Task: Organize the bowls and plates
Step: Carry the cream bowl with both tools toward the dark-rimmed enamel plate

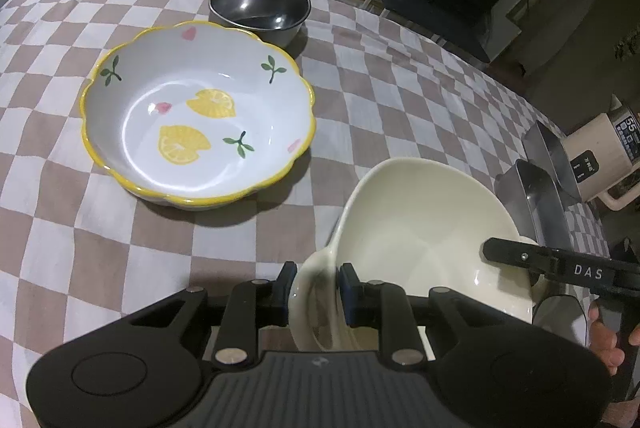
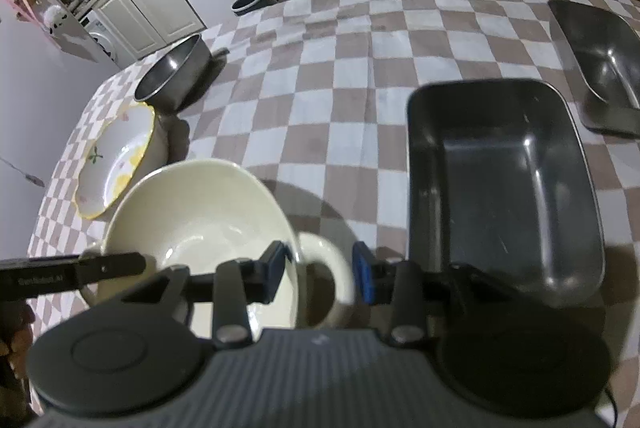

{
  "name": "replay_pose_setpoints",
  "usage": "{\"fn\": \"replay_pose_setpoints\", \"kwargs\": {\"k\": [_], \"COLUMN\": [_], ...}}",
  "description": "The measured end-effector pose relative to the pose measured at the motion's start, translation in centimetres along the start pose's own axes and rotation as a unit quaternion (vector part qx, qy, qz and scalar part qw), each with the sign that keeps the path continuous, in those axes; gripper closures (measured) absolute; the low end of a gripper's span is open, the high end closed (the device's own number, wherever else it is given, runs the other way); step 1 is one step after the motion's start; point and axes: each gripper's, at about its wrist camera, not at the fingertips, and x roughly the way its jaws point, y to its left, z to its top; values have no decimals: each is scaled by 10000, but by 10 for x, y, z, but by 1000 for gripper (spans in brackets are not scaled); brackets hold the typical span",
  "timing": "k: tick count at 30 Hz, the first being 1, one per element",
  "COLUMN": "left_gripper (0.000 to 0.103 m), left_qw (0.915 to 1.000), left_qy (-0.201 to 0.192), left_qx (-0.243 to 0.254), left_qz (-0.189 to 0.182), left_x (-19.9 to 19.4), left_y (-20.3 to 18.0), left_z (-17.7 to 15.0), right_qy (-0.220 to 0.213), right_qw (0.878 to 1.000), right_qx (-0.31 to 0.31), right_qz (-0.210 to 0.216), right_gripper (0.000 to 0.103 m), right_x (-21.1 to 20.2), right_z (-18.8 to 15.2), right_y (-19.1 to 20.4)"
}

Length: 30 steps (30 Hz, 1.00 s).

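Left gripper point(image 1: 316, 292) clamps cream bowl point(image 1: 424, 228) by 1 handle; right gripper point(image 2: 320, 272) straddles the other handle, pads off it. Lemon bowl point(image 1: 196, 111), steel bowl point(image 1: 260, 9), 2 trays point(image 2: 500, 183) unstacked: sorting barely started.

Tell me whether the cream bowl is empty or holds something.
Empty: both wrist views show the cream bowl's bare glossy inside, with nothing in it. The left hand-held gripper clamps its handle.

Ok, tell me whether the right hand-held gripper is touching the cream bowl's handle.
Apart. In the right wrist view the right hand-held gripper straddles the cream bowl's handle, with gaps visible beside both pads.
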Motion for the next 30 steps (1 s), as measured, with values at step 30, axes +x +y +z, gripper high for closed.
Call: {"fn": "replay_pose_setpoints", "kwargs": {"k": [30], "left_gripper": [80], "left_qw": [9989], "left_qy": [-416], "left_qx": [-173], "left_qz": [-144], "left_x": [-47], "left_y": [-29], "left_z": [-8], "right_qy": [-226], "right_qw": [9996], "right_qx": [165], "right_qz": [-30], "right_gripper": [62], "right_x": [-53], "right_z": [-10], "right_y": [6]}}
